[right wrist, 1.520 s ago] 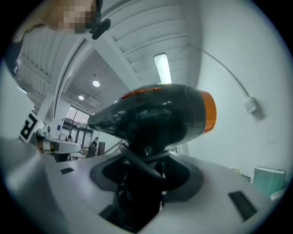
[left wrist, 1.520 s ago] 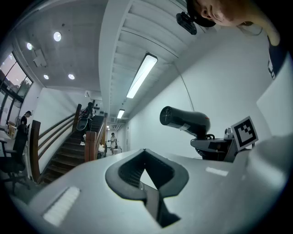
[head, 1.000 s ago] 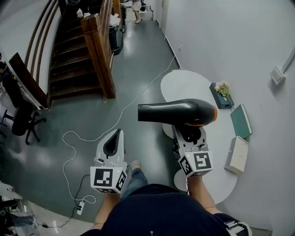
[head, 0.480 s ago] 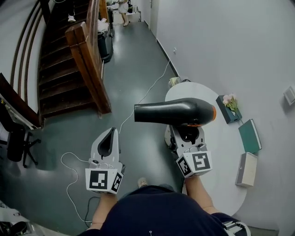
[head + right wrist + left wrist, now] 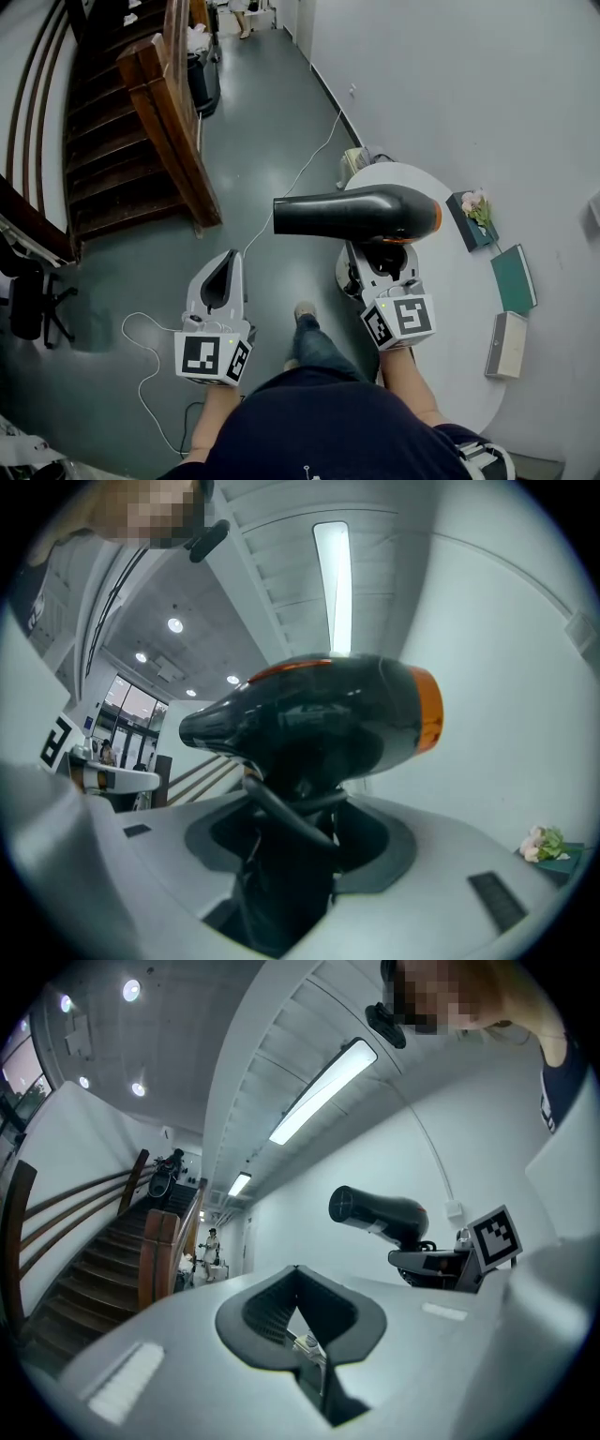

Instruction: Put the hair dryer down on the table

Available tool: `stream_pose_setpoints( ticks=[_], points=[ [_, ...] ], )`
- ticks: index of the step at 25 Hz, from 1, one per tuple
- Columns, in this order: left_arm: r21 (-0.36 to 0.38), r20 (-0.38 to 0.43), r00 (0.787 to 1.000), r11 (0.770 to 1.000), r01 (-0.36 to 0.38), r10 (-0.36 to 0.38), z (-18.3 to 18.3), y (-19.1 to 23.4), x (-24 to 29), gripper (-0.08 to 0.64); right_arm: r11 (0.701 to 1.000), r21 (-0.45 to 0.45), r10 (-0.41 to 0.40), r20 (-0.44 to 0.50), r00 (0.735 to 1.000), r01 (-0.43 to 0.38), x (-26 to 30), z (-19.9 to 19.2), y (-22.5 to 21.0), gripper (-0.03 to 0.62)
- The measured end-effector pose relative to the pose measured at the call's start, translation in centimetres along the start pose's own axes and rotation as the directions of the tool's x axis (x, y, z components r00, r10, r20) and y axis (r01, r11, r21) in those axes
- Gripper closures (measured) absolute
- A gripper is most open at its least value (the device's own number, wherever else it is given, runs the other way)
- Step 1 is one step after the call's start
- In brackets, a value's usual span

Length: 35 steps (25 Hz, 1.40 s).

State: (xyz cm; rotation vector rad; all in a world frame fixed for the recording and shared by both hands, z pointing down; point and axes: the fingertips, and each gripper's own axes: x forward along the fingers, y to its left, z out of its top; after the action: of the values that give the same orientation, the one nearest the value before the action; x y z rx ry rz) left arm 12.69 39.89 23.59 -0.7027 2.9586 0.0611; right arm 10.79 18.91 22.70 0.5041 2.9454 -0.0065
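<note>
We've got the hair dryer (image 5: pixel 356 214) mid-frame with its handle clamped in our right gripper (image 5: pixel 380 265), barrel crosswise, nozzle pointing left. The table (image 5: pixel 459 309) lies lower right. Our left gripper (image 5: pixel 222 281) is closed and empty.

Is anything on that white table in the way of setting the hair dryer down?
Nothing visible is. The right gripper holds the hair dryer over bare table; the flower box and books lie farther off by the wall.
</note>
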Motion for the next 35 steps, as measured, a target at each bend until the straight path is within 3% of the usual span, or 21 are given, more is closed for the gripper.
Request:
stream_pose_setpoints(
  ticks=[12,29,35],
  points=[
    [-0.017,-0.016,1.000,1.000,-0.012,0.012,-2.2,4.6,6.7,0.549,1.000,0.005,0.030,-0.019,0.999,-0.030,8.6,-2.8,-1.5,0.354],
    [-0.007,-0.023,0.996,0.996,-0.083,0.083,-3.7,14.9,27.6,0.550,0.991,-0.025,0.129,-0.036,0.991,-0.130,31.7,-6.7,-8.8,0.354],
    [-0.008,-0.026,0.997,0.998,-0.067,0.067,-4.7,16.9,33.8,0.551,0.991,-0.034,0.127,-0.058,0.990,-0.130,37.1,-8.4,-11.4,0.354]
  ],
)
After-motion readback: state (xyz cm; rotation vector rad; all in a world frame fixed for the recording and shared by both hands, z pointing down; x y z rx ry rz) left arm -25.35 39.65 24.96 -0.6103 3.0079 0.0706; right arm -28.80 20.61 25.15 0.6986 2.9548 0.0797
